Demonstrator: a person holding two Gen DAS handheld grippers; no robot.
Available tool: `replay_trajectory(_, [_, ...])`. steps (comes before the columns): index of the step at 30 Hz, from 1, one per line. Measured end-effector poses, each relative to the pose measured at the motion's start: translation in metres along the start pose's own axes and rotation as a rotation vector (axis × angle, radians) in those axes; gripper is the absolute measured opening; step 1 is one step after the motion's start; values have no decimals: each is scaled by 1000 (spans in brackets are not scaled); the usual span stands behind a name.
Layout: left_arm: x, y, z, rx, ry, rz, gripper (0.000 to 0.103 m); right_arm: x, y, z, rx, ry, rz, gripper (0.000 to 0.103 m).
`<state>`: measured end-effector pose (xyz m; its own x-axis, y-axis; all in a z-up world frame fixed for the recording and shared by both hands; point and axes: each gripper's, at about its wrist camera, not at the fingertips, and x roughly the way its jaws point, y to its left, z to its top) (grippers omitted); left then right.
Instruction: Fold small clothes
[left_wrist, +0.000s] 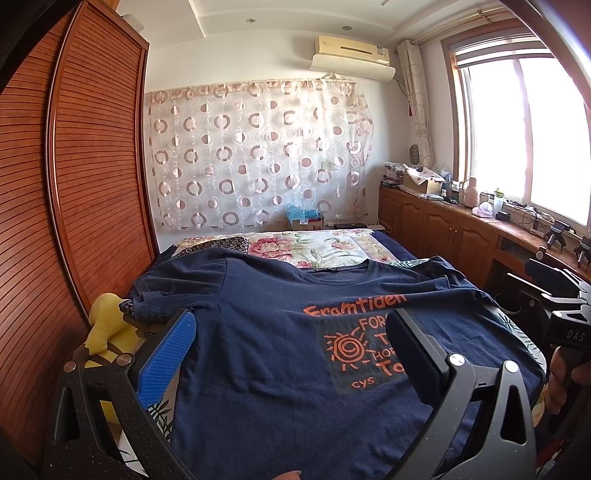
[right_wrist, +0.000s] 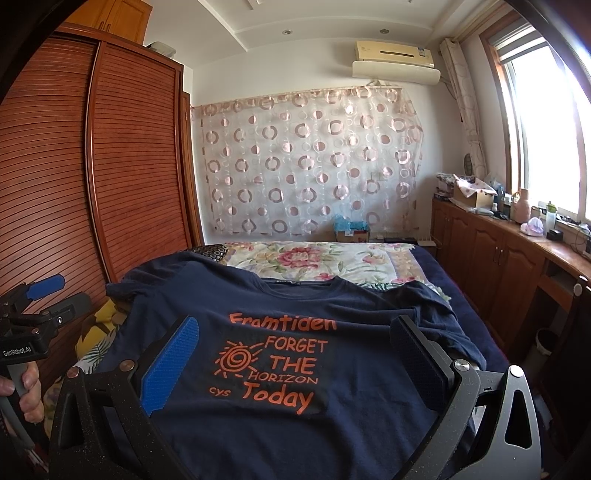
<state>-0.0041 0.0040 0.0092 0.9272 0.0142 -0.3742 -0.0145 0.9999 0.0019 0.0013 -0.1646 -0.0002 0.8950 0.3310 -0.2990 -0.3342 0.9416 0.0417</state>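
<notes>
Wardrobe at left; left gripper and right gripper, jaws spread wide, empty, hover above navy T-shirt lying flat, print up, on bed. Soft, light cotton likely limp; pinch sleeve or hem edges.

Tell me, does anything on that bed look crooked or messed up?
Nothing serious. The navy T-shirt lies face up and mostly flat; only its far sleeve is a bit rumpled. Both hand-held grippers are open above it.
</notes>
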Motion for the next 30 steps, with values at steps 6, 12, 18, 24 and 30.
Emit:
replay_trajectory(6, [0, 0, 0, 0, 0, 0, 103, 0, 0, 0, 2, 1, 2, 103])
replay_trajectory(12, [0, 0, 0, 0, 1, 0, 103, -1, 0, 0, 1, 3, 4, 103])
replay_trajectory(18, [3, 6, -1, -15, 32, 5, 103, 7, 7, -4, -31, 5, -31, 103])
replay_trajectory(24, [13, 27, -6, -33, 56, 13, 103, 23, 8, -6, -26, 38, 3, 103])
replay_trajectory(30, [32, 54, -17, -37, 97, 47, 103, 34, 5, -3, -34, 66, 16, 103])
